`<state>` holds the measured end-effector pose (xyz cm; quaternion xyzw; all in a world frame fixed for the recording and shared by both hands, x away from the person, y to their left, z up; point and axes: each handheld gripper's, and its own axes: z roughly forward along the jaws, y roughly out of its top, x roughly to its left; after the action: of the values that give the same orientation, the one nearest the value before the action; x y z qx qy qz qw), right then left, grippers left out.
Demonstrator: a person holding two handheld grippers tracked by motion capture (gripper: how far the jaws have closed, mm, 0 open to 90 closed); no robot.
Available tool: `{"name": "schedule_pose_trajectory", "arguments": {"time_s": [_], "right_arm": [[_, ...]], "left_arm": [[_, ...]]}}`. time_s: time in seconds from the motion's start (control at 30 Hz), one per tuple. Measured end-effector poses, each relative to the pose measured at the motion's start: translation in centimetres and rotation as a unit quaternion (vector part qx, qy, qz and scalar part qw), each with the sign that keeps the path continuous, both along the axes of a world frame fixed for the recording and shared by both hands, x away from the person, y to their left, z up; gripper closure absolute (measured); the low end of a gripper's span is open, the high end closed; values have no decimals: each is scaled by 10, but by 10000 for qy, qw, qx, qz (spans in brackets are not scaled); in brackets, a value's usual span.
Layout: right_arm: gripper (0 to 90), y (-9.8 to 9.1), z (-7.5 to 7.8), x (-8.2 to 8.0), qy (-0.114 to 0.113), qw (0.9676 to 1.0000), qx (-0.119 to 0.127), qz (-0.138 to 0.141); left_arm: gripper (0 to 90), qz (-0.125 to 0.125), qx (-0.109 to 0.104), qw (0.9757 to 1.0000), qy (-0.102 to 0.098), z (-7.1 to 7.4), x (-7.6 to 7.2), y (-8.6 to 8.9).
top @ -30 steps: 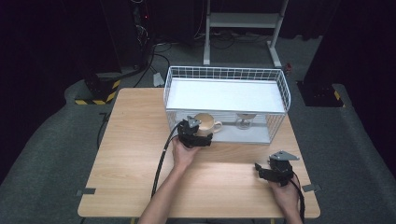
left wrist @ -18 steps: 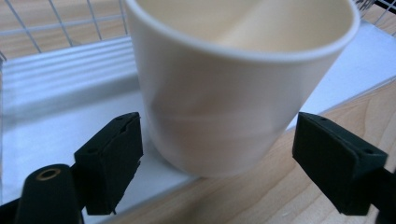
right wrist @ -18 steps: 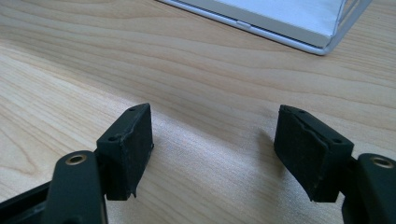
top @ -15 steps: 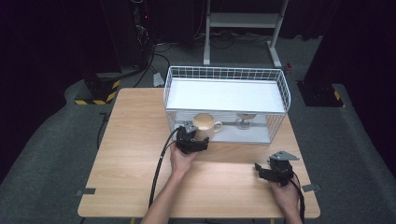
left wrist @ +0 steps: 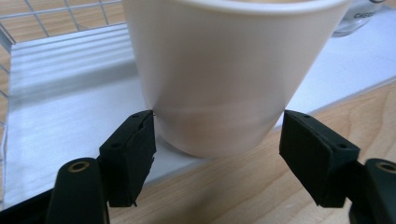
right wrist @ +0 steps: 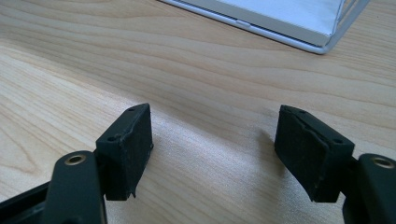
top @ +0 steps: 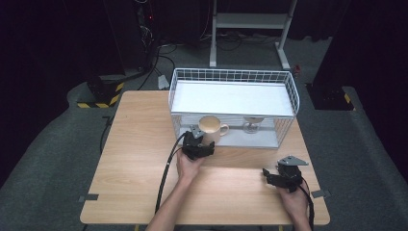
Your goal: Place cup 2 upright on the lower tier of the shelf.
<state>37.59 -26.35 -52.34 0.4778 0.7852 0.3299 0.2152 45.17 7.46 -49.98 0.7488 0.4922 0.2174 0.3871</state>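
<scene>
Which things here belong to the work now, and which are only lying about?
In use:
- cream mug
- left tool, jaws either side of the mug's base, just been closing
- wire basket

Lying about:
- glass in the basket
- right tool, empty

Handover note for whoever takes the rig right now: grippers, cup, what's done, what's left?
Left gripper: jaws have just been closing around the base of the white cup; both pads look at its sides, so treat the grip as barely made.
Right gripper: open, nothing between the jaws, low over the bare table near the front right corner.
Cup: upright at the front edge of the white wire rack, a glass to its right.
Done: approach to the cup.
Left: probably lift and move it.
</scene>
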Motion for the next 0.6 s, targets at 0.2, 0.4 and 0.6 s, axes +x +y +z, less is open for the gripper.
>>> {"name": "schedule_pose_trajectory", "arguments": {"time_s": [0.2, 0.4, 0.6], "right_arm": [[278, 0, 0, 0, 5, 10000, 0, -3], [277, 0, 0, 0, 6, 10000, 3, -1], [276, 0, 0, 0, 9, 10000, 6, -8]], "left_arm": [[324, 81, 25, 10000, 3, 1, 4, -2], [365, 155, 50, 9999, 37, -1, 7, -4], [372, 180, 176, 9997, 61, 3, 14, -7]]}}
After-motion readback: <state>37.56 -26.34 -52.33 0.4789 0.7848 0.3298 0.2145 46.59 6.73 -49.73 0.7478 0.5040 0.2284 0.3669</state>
